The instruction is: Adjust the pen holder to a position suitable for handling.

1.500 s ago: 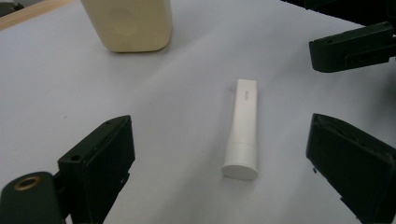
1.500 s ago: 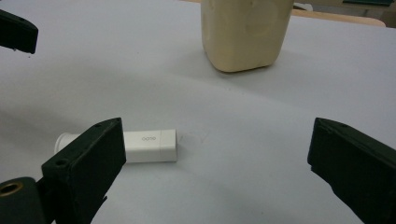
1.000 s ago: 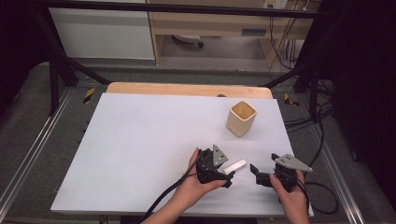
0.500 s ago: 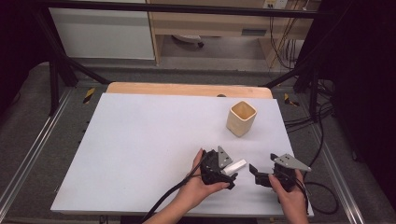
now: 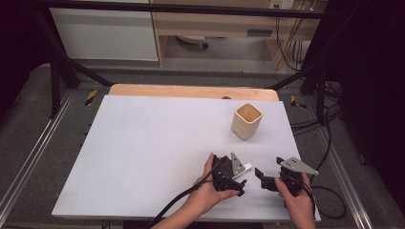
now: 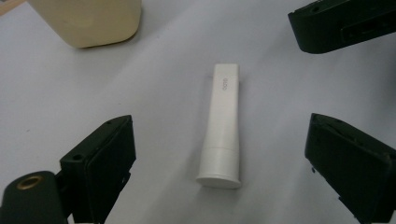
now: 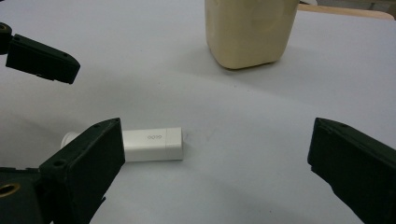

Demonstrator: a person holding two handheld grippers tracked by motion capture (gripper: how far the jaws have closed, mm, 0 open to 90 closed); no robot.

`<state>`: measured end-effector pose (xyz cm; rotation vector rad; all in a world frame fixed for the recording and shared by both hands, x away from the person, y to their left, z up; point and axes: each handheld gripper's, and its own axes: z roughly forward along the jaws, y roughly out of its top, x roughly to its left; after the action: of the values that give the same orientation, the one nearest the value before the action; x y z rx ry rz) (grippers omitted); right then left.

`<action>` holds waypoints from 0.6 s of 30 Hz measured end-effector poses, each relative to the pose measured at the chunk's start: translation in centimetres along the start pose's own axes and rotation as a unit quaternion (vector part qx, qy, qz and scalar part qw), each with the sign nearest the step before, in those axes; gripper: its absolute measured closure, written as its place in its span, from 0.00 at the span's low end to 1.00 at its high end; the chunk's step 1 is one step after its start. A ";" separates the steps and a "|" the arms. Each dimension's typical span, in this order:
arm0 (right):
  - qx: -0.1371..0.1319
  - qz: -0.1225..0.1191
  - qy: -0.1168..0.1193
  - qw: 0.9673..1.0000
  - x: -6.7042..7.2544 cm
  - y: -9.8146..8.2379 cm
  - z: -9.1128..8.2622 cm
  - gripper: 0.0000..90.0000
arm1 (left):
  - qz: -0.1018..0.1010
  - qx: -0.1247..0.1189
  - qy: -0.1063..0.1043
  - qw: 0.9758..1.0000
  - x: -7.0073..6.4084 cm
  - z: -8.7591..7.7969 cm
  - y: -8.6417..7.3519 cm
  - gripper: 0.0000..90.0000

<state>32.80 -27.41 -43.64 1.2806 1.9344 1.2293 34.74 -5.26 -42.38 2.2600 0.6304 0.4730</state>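
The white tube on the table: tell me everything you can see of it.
The white tube looks like smooth matte plastic. It has a round flared cap at one end and flattens to a square-cut tail at the other, with small grey print near the tail. It lies flat on the table, between the open jaws of the left gripper, untouched.

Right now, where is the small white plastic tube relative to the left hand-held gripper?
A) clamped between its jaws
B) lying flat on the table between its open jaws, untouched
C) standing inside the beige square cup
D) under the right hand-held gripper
B: in the left gripper view the small white plastic tube lies flat on the white table, clear gaps to both jaws of the open left hand-held gripper.
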 end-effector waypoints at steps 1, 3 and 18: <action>0.000 -0.001 0.000 1.000 0.0 0.0 0.0 0.05 | 0.001 0.001 -0.001 1.000 0.0 0.1 0.0 0.10; 0.001 -0.002 0.001 1.000 -0.1 0.0 0.0 0.05 | 0.003 0.004 -0.001 1.000 -0.1 0.3 0.0 0.10; -0.005 0.000 -0.002 1.000 0.0 0.1 -0.3 0.04 | -0.001 0.005 -0.002 1.000 -0.1 0.9 0.2 0.11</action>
<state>32.66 -27.51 -43.39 1.2761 1.9232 1.2349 35.15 -5.93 -42.87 2.2693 0.6333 0.4644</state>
